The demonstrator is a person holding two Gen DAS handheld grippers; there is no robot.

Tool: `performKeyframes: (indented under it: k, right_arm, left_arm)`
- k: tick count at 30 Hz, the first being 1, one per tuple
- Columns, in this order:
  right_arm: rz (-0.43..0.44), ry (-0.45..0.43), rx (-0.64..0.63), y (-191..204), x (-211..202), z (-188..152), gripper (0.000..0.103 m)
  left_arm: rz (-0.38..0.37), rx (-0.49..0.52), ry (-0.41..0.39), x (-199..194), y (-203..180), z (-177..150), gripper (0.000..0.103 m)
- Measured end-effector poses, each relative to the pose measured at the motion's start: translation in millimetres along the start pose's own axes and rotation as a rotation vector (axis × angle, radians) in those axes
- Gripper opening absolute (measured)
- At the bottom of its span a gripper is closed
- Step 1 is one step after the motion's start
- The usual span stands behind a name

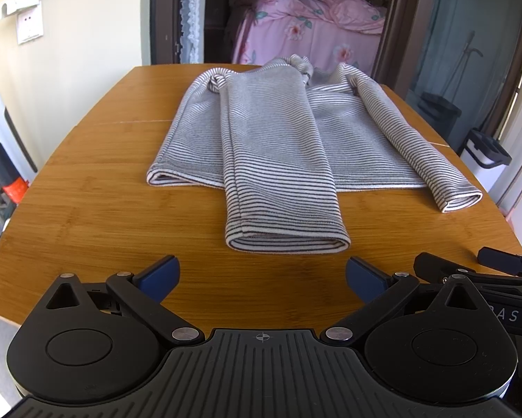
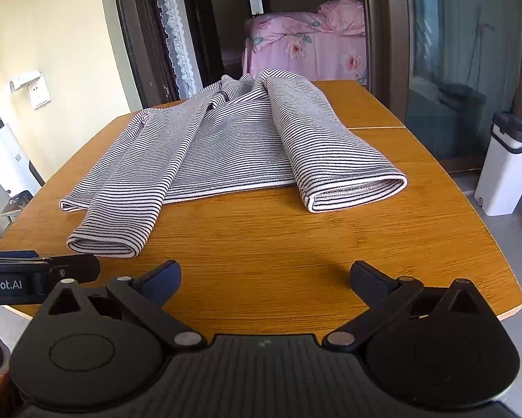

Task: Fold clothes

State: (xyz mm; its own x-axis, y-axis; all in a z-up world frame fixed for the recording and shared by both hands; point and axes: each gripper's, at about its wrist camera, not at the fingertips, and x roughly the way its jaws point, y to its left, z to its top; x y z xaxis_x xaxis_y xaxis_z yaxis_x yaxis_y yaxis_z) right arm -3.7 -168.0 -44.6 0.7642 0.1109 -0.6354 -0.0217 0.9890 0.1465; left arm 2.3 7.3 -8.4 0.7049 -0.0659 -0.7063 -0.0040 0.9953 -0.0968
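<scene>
- A striped long-sleeved top (image 1: 271, 136) lies flat on the wooden table (image 1: 86, 209), at twelve o'clock from both grippers.
- Both sleeves look already folded over the body; folding the body up appears left to do.
- The left gripper (image 1: 262, 275) and right gripper (image 2: 265, 277) hover side by side over the near table edge, fingers spread wide, holding nothing.

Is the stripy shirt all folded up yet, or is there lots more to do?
Partly. The striped shirt lies flat on the wooden table, both long sleeves laid down over its body, cuffs past the hem. Nothing is in hand: the left gripper and right gripper hover open, empty, near the table's front edge. Folding the body smaller is probably left.
</scene>
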Motion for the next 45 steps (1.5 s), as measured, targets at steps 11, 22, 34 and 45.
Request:
performKeyframes:
  k: [11, 22, 34, 45]
  right_arm:
    - [0.0, -0.001, 0.001, -1, 0, -1, 0.103]
    - [0.001, 0.0, 0.001, 0, 1, -1, 0.103]
    - [0.005, 0.005, -0.057, 1, 9, 12, 0.103]
    - [0.041, -0.024, -0.099, 1, 62, 85, 0.103]
  left_arm:
    - [0.003, -0.004, -0.002, -1, 0, 0, 0.103]
    - [0.003, -0.003, -0.003, -1, 0, 1, 0.103]
    - [-0.007, 0.021, 0.0, 7, -4, 16, 0.103]
    - [-0.027, 0.082, -0.004, 53, -11, 76, 0.103]
